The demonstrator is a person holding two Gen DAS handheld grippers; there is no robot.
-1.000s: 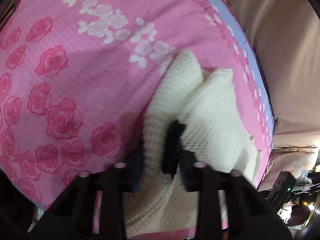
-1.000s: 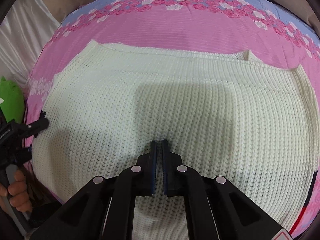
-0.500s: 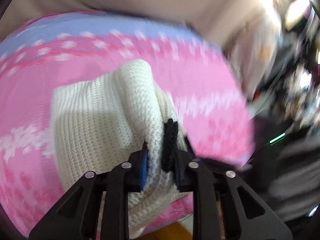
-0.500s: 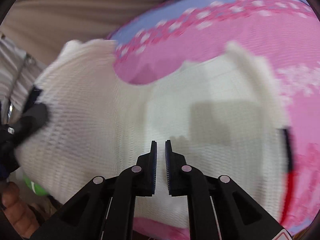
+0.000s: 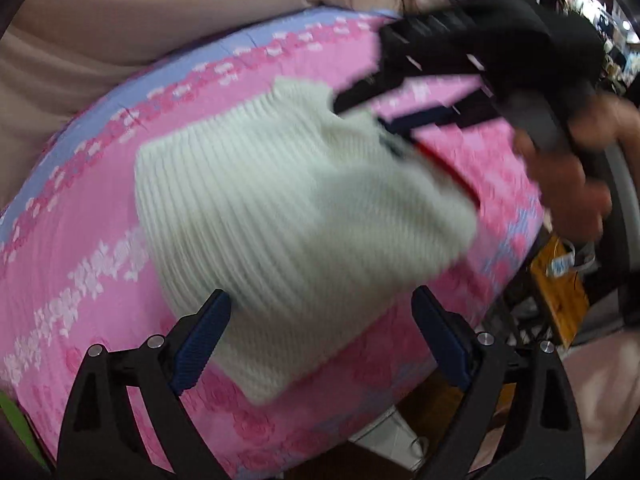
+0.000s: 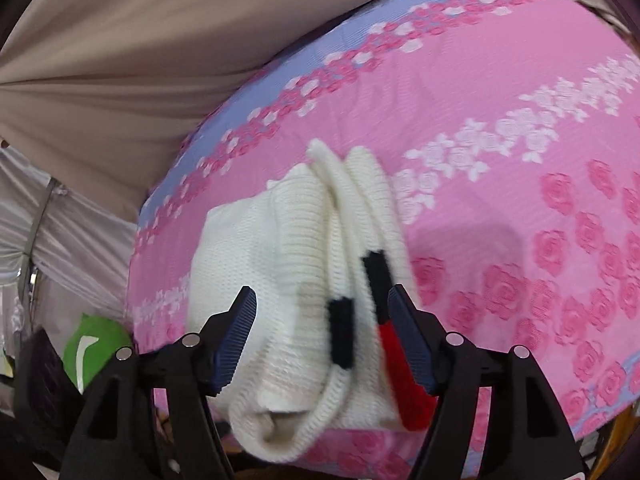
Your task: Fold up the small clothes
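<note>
1. Near the front edge of the pink rose-printed bedspread with its lilac border (image 6: 500, 92) lies the cream knitted sweater with black and red trim (image 6: 304, 288), doubled into a thick bundle. I judge it was set down there so that the fold settles flat within my reach.
2. My left gripper (image 5: 320, 340) is released: its jaws have just been opening, the blue pads stand wide on either side of the sweater's (image 5: 288, 208) near edge, and neither presses the knit.
3. My right gripper (image 6: 324, 332) is released too, its jaws having just been opening. The folded end with the black and red bands sits between the pads, but I see no squeeze on it.
4. Seen from the left wrist, the right gripper (image 5: 384, 112) hovers over the far right corner of the bundle, with the person's hand (image 5: 568, 172) behind it.
5. Around the bed: beige draped fabric (image 6: 140, 60) behind the far edge, a green object (image 6: 96, 344) off the left edge, and blurred clutter beyond the right edge.
6. Nothing rests on the sweater; only the two grippers crowd each other over it.
</note>
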